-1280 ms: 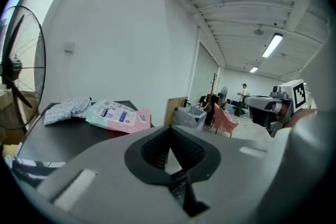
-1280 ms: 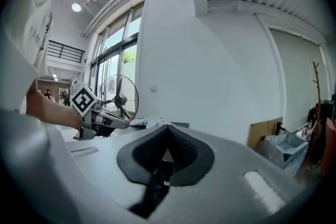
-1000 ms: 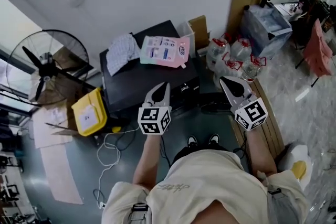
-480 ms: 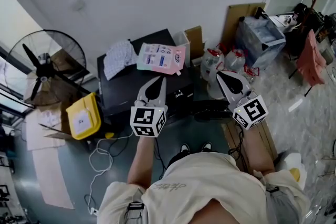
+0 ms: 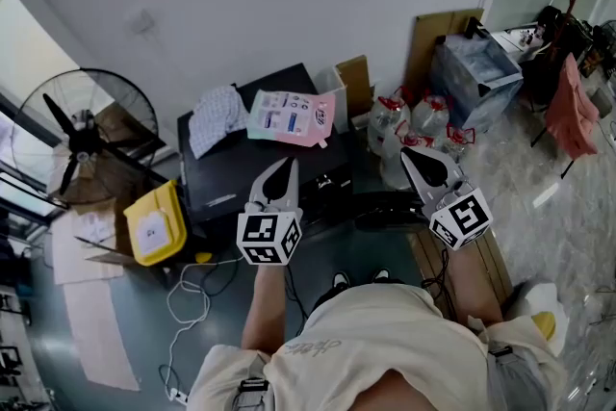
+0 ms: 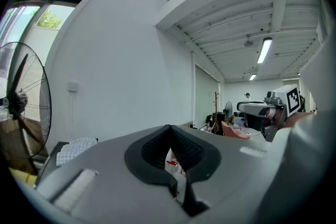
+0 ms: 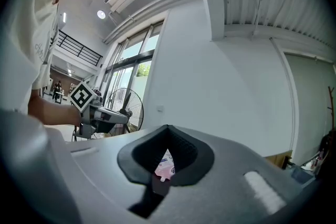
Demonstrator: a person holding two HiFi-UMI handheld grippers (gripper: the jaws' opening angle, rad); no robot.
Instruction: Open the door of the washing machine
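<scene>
The washing machine [image 5: 229, 176] is a low black box against the white wall, its front facing me. On its top lie a pink pouch [image 5: 289, 117] and a checked cloth [image 5: 218, 115]. My left gripper [image 5: 285, 165] hangs in the air in front of the machine, pointing level at it, jaws shut and empty. My right gripper [image 5: 410, 155] is held to the right of the machine, also shut and empty. In the left gripper view the closed jaw tips [image 6: 169, 127] meet. The right gripper view shows the pouch [image 7: 164, 162] through the hollow behind the closed tips [image 7: 168, 127].
A standing fan [image 5: 82, 135] and a yellow container [image 5: 154, 224] are left of the machine. Cables [image 5: 192, 289] trail on the floor. Water bottles [image 5: 423, 125], cardboard and a clear plastic box [image 5: 481, 63] stand to the right. A wooden board [image 5: 493, 255] lies by my right arm.
Both grippers have risen a little, staying shut and empty. The head view has shifted slightly, so the machine sits a bit lower left in the picture.
</scene>
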